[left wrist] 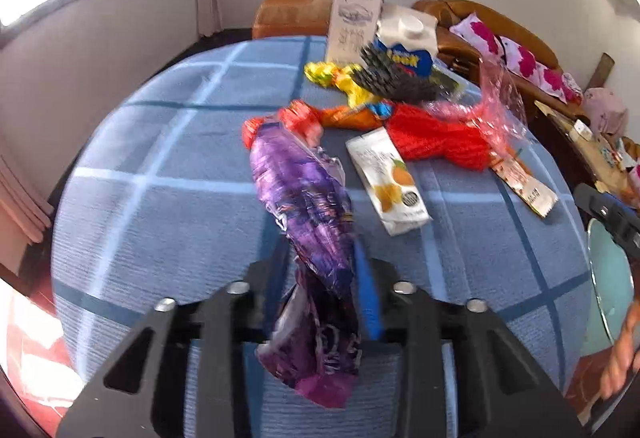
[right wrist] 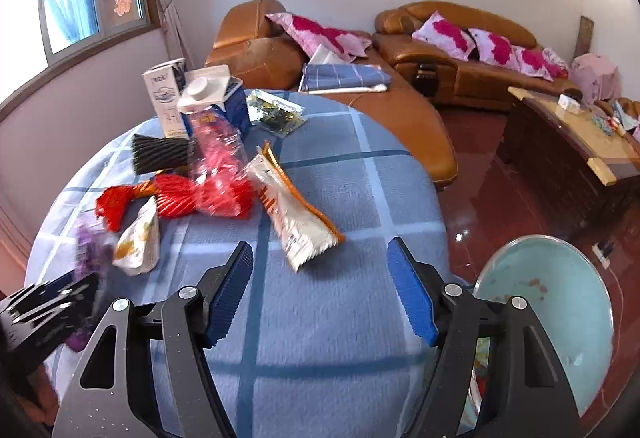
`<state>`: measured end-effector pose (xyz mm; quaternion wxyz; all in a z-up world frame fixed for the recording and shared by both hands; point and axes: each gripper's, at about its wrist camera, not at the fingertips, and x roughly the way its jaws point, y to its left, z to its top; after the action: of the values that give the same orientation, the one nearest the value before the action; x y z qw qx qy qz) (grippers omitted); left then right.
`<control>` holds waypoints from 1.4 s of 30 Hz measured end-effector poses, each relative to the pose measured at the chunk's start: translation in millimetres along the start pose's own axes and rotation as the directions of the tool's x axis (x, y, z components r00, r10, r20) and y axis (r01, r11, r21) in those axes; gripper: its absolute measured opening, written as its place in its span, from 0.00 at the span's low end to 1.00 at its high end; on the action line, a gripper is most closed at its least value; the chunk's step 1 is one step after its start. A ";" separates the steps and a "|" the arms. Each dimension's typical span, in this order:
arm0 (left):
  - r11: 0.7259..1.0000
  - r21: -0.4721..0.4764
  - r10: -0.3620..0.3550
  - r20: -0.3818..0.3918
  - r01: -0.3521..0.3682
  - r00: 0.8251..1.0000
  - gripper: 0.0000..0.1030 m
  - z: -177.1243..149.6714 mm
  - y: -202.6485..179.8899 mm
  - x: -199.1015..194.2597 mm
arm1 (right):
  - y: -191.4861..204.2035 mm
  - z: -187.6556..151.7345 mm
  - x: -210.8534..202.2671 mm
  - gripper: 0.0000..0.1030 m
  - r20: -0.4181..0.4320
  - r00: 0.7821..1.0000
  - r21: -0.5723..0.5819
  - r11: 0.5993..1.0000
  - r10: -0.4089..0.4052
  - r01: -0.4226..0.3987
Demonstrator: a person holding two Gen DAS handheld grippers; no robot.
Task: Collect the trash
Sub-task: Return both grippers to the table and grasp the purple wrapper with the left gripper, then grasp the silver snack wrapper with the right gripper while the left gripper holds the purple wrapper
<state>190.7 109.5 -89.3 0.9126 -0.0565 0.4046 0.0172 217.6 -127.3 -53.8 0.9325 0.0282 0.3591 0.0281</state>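
A crumpled purple foil wrapper [left wrist: 304, 206] runs lengthwise between the fingers of my left gripper [left wrist: 320, 258], which is shut on its lower part; its far end lies on the blue checked tablecloth [left wrist: 160, 218]. My right gripper [right wrist: 320, 250] hangs open over the cloth with nothing between its blue pads [right wrist: 412, 298]. Just beyond its fingertips lies a white and orange wrapper [right wrist: 296, 214]. In the right wrist view the left gripper [right wrist: 52, 302] and the purple wrapper [right wrist: 86, 242] show blurred at the lower left.
More trash covers the far side: a white pouch with orange fruit [left wrist: 388, 178], red wrappers [left wrist: 432, 134], a black ridged wrapper [left wrist: 396, 78], pink clear plastic [left wrist: 496, 98], two cartons [left wrist: 352, 22]. A pale green basin [right wrist: 560, 298] sits beside the table's right edge. Sofas stand behind.
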 end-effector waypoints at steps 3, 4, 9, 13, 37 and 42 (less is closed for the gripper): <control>1.000 0.003 0.012 0.023 -0.012 1.000 0.30 5.0 5.5 -7.6 | -2.0 11.8 20.2 0.67 -0.035 0.999 -0.009 0.999 0.030 -0.031; 1.000 0.007 0.018 0.032 -0.018 0.999 0.30 6.7 5.7 -9.5 | -1.1 14.5 27.3 0.67 -0.047 0.998 -0.019 0.999 0.035 -0.035; 0.999 0.039 0.018 0.057 -0.020 0.998 0.30 9.8 2.1 -16.2 | 3.8 17.3 66.8 0.53 -0.138 0.990 -0.045 0.998 0.035 -0.042; 0.998 0.065 0.015 0.048 -0.018 0.999 0.30 9.6 -2.4 -16.7 | 5.5 14.8 81.3 0.41 -0.186 0.982 -0.037 0.998 0.040 -0.048; 0.981 0.186 0.020 0.142 -0.046 0.990 0.30 8.3 -52.1 -54.6 | -7.5 -31.9 -54.1 0.31 0.010 0.999 0.038 0.998 0.054 -0.054; 0.977 0.212 0.006 0.150 -0.038 0.989 0.30 5.0 -67.8 -60.9 | -16.2 -39.5 -64.7 0.31 0.019 0.999 0.067 0.997 0.046 -0.047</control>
<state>158.6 43.6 -34.9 0.9408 0.0478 0.3355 -0.0124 143.8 -146.9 -41.0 0.9331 0.0683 0.3511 0.0375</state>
